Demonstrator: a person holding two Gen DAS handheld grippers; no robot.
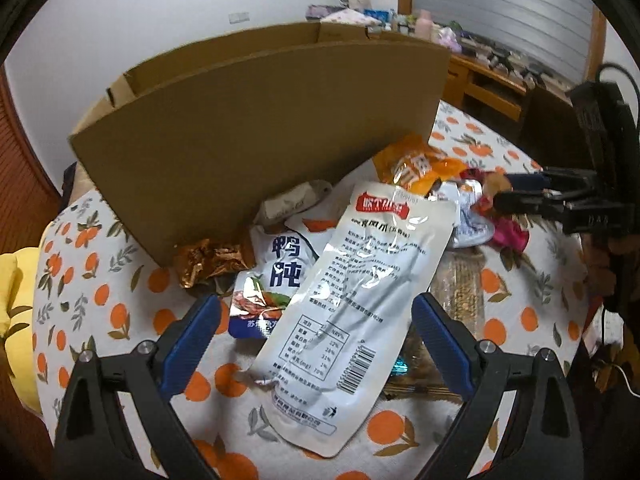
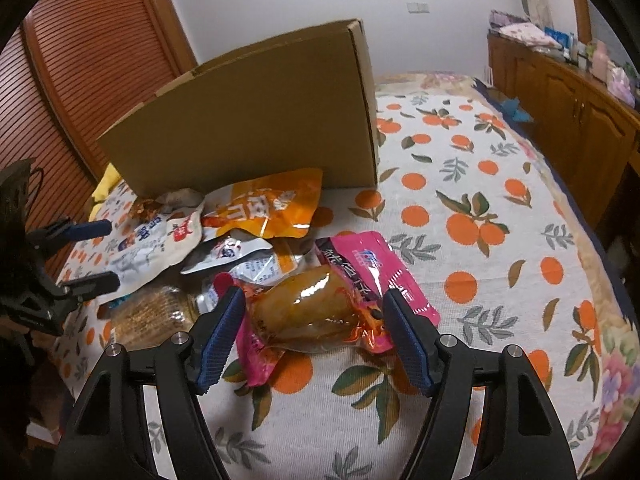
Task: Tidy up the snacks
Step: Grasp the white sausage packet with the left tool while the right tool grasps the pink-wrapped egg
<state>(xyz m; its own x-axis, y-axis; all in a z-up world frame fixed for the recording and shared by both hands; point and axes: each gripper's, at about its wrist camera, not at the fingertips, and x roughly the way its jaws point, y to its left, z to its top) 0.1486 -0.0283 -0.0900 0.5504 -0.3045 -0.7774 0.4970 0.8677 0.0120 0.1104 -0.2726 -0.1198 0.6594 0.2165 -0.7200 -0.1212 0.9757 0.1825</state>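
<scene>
Your left gripper (image 1: 316, 344) stands wide, its jaws either side of the long white packet (image 1: 352, 304), gripping nothing. That packet lies over the duck snack pouch (image 1: 280, 276), before the cardboard box (image 1: 256, 128). Your right gripper (image 2: 314, 340) is likewise wide, straddling the clear-wrapped chicken piece (image 2: 308, 312) atop the pink packet (image 2: 376, 268).

Home bedroom: patterned bedspread (image 2: 460, 200), louvered wardrobe (image 2: 80, 60).
</scene>
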